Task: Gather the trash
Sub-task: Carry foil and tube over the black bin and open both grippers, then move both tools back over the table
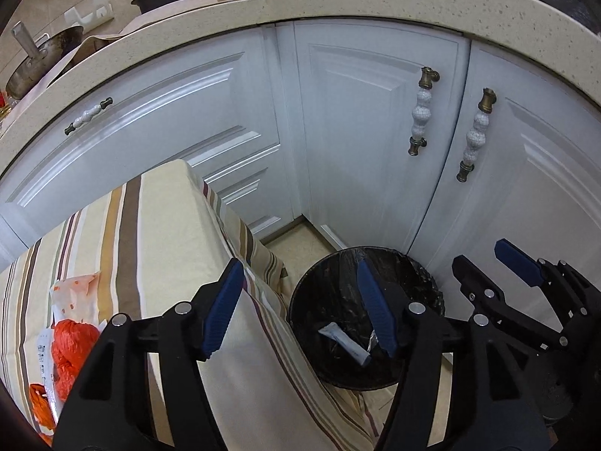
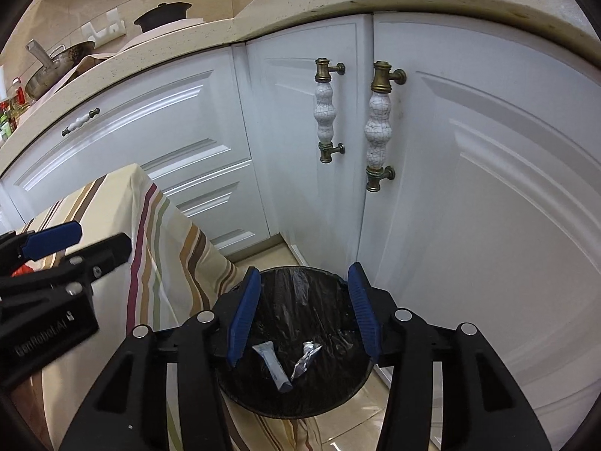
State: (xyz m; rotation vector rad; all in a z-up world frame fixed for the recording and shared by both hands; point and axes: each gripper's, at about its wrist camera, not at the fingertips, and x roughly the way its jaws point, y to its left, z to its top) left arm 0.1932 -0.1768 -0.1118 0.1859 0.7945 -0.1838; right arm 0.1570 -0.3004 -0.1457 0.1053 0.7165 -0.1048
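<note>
Two scraps are already seen in the bin (image 2: 296, 338) — orange litter (image 1: 69, 345) is left on the desk (image 1: 150, 233), both grippers' fingers spread empty.

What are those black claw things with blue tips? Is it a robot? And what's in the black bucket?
No robot: a person holds one hand-held gripper in each hand, with a camera on each, so each picture looks along one claw. The left hand-held gripper and the right hand-held gripper are both open, holding nothing. The bucket is a trash bin on the floor; inside lie a small tube and a crumpled foil scrap. On the striped tablecloth sit orange wrappers.
</note>
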